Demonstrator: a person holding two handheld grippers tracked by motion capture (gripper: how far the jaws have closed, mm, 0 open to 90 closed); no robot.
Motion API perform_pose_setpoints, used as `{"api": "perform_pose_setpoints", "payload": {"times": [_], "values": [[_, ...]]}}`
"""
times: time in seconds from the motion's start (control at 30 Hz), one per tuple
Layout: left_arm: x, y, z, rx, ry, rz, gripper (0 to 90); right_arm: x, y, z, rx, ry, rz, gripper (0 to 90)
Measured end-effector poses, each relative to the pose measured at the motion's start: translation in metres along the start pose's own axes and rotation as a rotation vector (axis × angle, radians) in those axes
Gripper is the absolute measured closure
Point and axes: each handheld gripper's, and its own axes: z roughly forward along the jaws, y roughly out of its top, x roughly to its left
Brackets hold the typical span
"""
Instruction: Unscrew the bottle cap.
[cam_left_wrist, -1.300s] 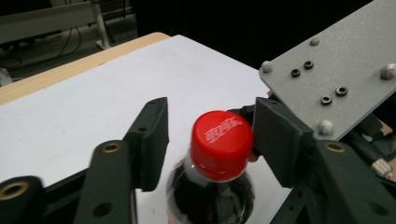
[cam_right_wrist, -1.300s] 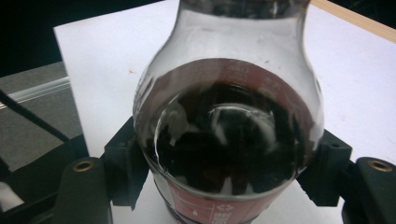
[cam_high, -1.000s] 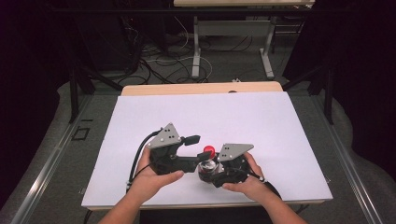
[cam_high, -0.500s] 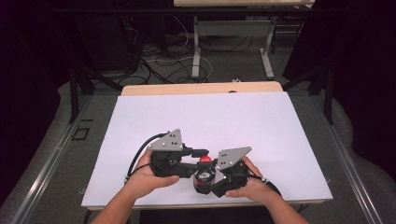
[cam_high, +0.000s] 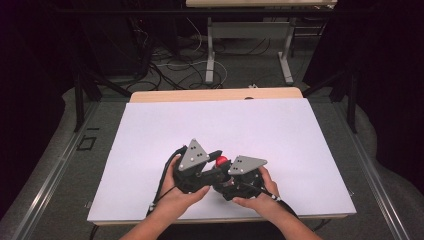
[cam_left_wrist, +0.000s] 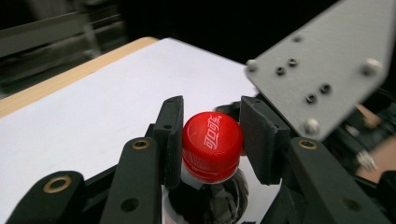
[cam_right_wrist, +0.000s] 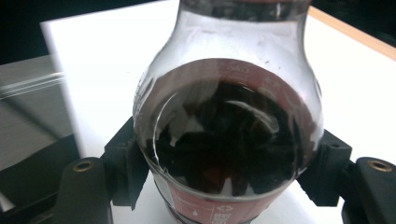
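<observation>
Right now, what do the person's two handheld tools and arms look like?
Both tools, left tool and right tool, are black, each topped by a grey three-cornered plate with small screws. The jaws carry flat black pads and brass-coloured pivot rings. Black cables trail toward the person. Forearms bare, no sleeves visible.

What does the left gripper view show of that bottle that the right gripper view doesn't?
The left gripper view shows the red cap, printed with white lettering, with the left gripper shut on it, and the grey plate of the other gripper. The right gripper view shows the clear body with its dark drink and red label, clamped by the right gripper. Both show the bottle and the white table.
</observation>
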Motion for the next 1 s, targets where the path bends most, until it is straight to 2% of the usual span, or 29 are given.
{"api": "perform_pose_setpoints", "payload": {"times": [0.07, 0.13, 0.17, 0.27, 0.37, 0.4, 0.43, 0.47, 0.53, 0.57, 0.6, 0.63, 0.67, 0.7, 0.73, 0.77, 0.8, 0.87, 0.97, 1.0], "values": [[-0.003, -0.001, 0.005, -0.002, 0.039, -0.029, 61.5, 0.001, -0.001, 0.003, 0.007, -0.044, 0.025, 29.1], [-0.004, -0.001, 0.007, 0.009, 0.059, -0.024, 61.5, 0.001, -0.003, 0.004, 0.017, -0.075, 0.036, 29.1], [-0.004, -0.001, 0.009, 0.003, 0.061, -0.03, 61.4, 0.0, -0.003, 0.004, 0.023, -0.072, 0.045, 29.1], [-0.003, 0.0, 0.009, 0.001, 0.044, -0.023, 60.8, -0.004, -0.004, 0.003, 0.014, -0.032, 0.053, 29.1], [0.0, 0.002, 0.006, -0.003, 0.022, -0.003, 51.0, -0.006, -0.004, 0.001, -0.002, 0.013, 0.045, 29.1], [0.0, 0.003, 0.004, -0.013, 0.011, -0.013, 49.0, -0.007, -0.004, 0.001, -0.008, 0.033, 0.039, 29.1], [0.003, 0.005, 0.001, -0.023, -0.011, -0.007, 43.9, -0.007, -0.004, 0.0, -0.017, 0.074, 0.041, 29.1], [0.004, 0.006, -0.002, -0.034, -0.03, -0.012, 43.9, -0.007, -0.004, 0.0, -0.017, 0.074, 0.041, 29.1], [0.01, 0.009, -0.009, -0.038, -0.062, -0.003, 42.6, -0.009, -0.003, -0.002, -0.009, 0.116, 0.023, 29.1], [0.013, 0.01, -0.012, -0.049, -0.084, 0.007, 41.3, -0.01, -0.003, -0.002, -0.031, 0.124, 0.007, 29.0], [0.016, 0.011, -0.014, -0.058, -0.112, 0.011, 40.9, -0.011, -0.003, -0.004, -0.035, 0.188, 0.002, 29.0], [0.019, 0.011, -0.016, -0.063, -0.151, 0.022, 40.9, -0.011, -0.003, -0.004, -0.035, 0.188, 0.002, 29.0], [0.022, 0.011, -0.018, -0.057, -0.198, 0.032, 40.8, -0.011, -0.002, -0.007, -0.045, 0.233, -0.024, 29.0], [0.023, 0.011, -0.019, -0.053, -0.229, 0.039, 40.8, -0.011, -0.002, -0.007, -0.045, 0.233, -0.024, 29.0], [0.024, 0.011, -0.02, -0.045, -0.256, 0.061, 40.8, -0.01, -0.001, -0.01, -0.05, 0.28, -0.05, 29.0], [0.025, 0.01, -0.022, -0.021, -0.312, 0.093, 40.8, -0.01, 0.0, -0.011, -0.048, 0.3, -0.064, 29.0], [0.025, 0.01, -0.022, -0.021, -0.312, 0.093, 40.9, -0.01, 0.0, -0.011, -0.048, 0.3, -0.064, 29.0], [0.023, 0.008, -0.022, -0.004, -0.348, 0.117, 42.3, -0.008, 0.001, -0.012, -0.049, 0.332, -0.088, 29.0], [0.024, 0.007, -0.021, 0.023, -0.384, 0.124, 52.5, -0.005, 0.0, -0.012, -0.03, 0.384, -0.128, 29.0], [0.024, 0.006, -0.02, 0.035, -0.399, 0.125, 52.5, -0.005, 0.0, -0.012, -0.03, 0.384, -0.128, 29.0]]}}
